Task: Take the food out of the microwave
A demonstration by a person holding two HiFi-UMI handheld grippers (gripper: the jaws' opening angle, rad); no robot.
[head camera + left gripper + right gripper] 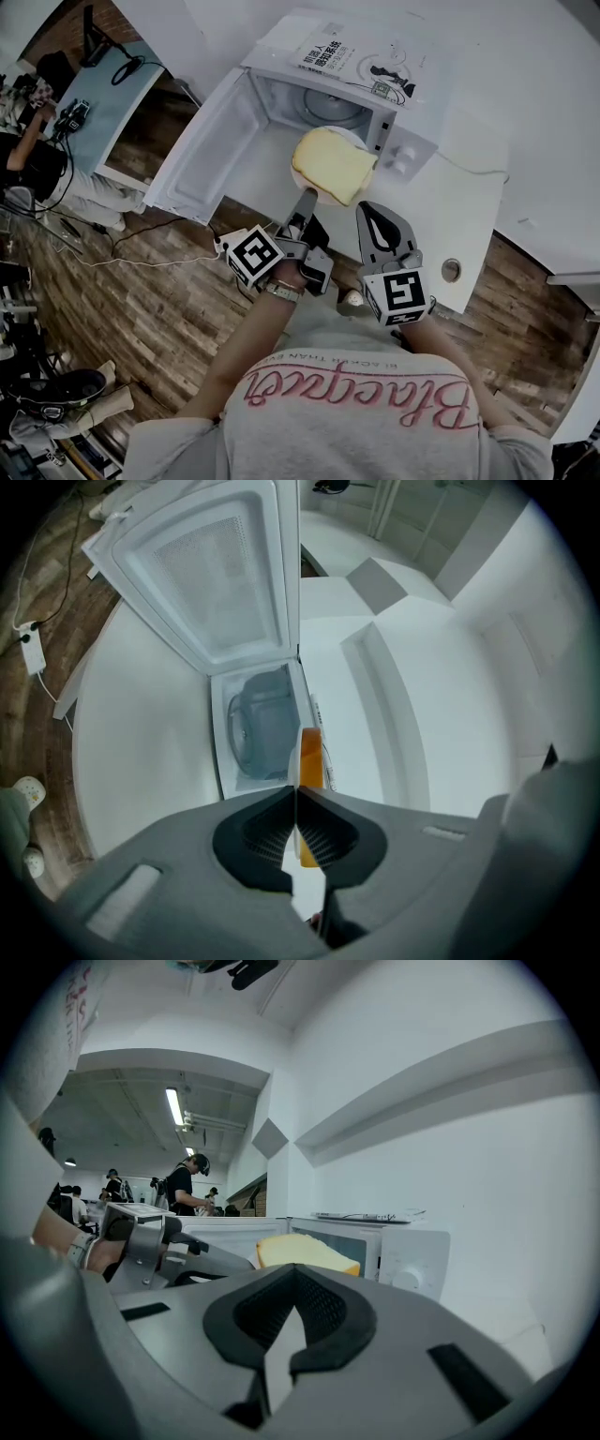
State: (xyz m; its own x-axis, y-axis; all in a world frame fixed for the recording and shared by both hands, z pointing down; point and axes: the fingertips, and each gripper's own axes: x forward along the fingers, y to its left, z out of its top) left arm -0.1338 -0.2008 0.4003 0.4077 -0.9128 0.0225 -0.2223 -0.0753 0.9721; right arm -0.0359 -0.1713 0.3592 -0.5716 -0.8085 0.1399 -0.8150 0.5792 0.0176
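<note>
Just outside the open front of the white box microwave point(281, 56) hangs the soft yellow bread slice point(335, 165) on a round white plate point(322, 197). Food looks out, not yet set down. L gripper point(306, 199) pinches the plate rim. R gripper point(367, 208), near the microwave too, is pressed together, empty. Count: 1 slice, 1 plate, 1 microwave, 2 grippers.

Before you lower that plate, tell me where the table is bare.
Bare: the white table right of the microwave, back from the round hole near its front edge. Crowded: the open door blocks the left, papers cover the microwave's top, and the right gripper sits beside the left gripper holding the plate.
</note>
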